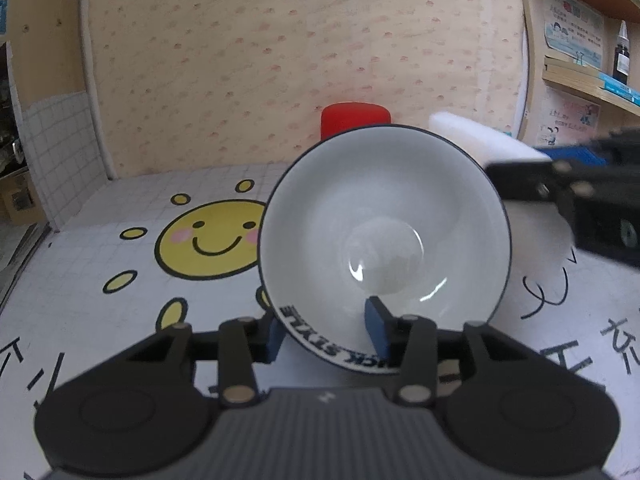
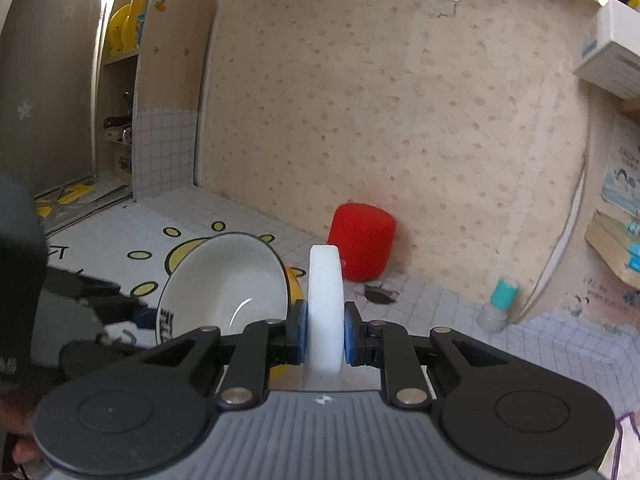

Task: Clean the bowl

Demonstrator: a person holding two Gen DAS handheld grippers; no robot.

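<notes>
A white bowl (image 1: 384, 236) with a dark rim and black lettering on the outside is tilted toward the camera, held above the table. My left gripper (image 1: 326, 330) is shut on its near rim, one blue pad inside, one outside. In the right wrist view the bowl (image 2: 228, 284) shows at lower left, empty inside. My right gripper (image 2: 325, 334) is shut on a white sponge (image 2: 326, 300), held on edge just right of the bowl. The sponge (image 1: 480, 140) and right gripper (image 1: 540, 178) also show beyond the bowl's right rim in the left wrist view.
A red cylinder (image 2: 362, 246) stands against the wallpapered wall behind the bowl. The tabletop (image 1: 120, 220) has a yellow smiling sun print. A small teal-capped bottle (image 2: 498, 306) stands at the right by the wall. Shelves (image 1: 592, 80) with books hang at right.
</notes>
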